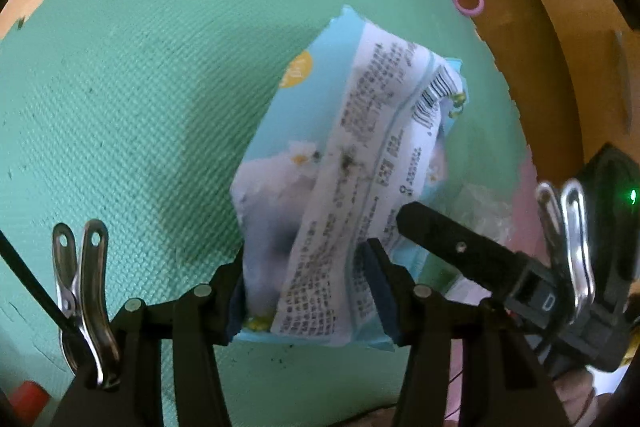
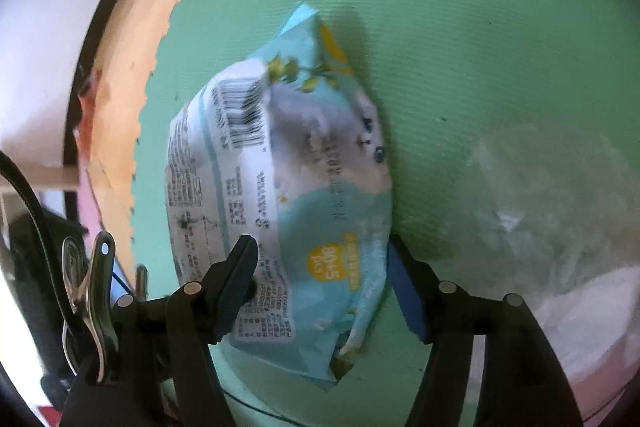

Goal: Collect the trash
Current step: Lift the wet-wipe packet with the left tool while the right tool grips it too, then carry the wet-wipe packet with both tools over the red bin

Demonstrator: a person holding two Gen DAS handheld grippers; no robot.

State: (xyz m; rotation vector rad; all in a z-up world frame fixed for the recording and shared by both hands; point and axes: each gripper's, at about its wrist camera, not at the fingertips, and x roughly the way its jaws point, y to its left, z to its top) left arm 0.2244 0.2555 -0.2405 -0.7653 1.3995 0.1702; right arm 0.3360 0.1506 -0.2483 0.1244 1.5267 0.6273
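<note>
On my left gripper (image 1: 310,301) I see both blue-padded fingers (image 1: 236,307) pressed against the near end of the wipes packet (image 1: 348,187), so it is clamped on that packet. The packet is pale blue and white with dense print, a barcode at its far end and a yellow round badge. It slants away from the gripper up and to the right over the green mat (image 1: 140,107); I cannot tell whether its far end touches the mat.

From the right gripper (image 2: 320,279) the same wipes packet (image 2: 280,187) fills the gap between the fingers (image 2: 236,275). The left finger overlaps the printed white side and the right blue pad sits at the packet's edge. The jaws stand fairly wide, and I cannot tell whether they actually squeeze it. In the left view, one finger of the right gripper (image 1: 452,239) lies across the packet's right side.

Further out, a clear crumpled plastic bag (image 2: 540,195) lies to the right on the green mat (image 2: 460,27), with something white below it. A small pink ring (image 1: 469,0) sits just off the mat's far right edge, on the wooden bench (image 1: 540,27). The mat's edges look ragged. A small red thing (image 1: 28,397) shows at the lower left edge.
</note>
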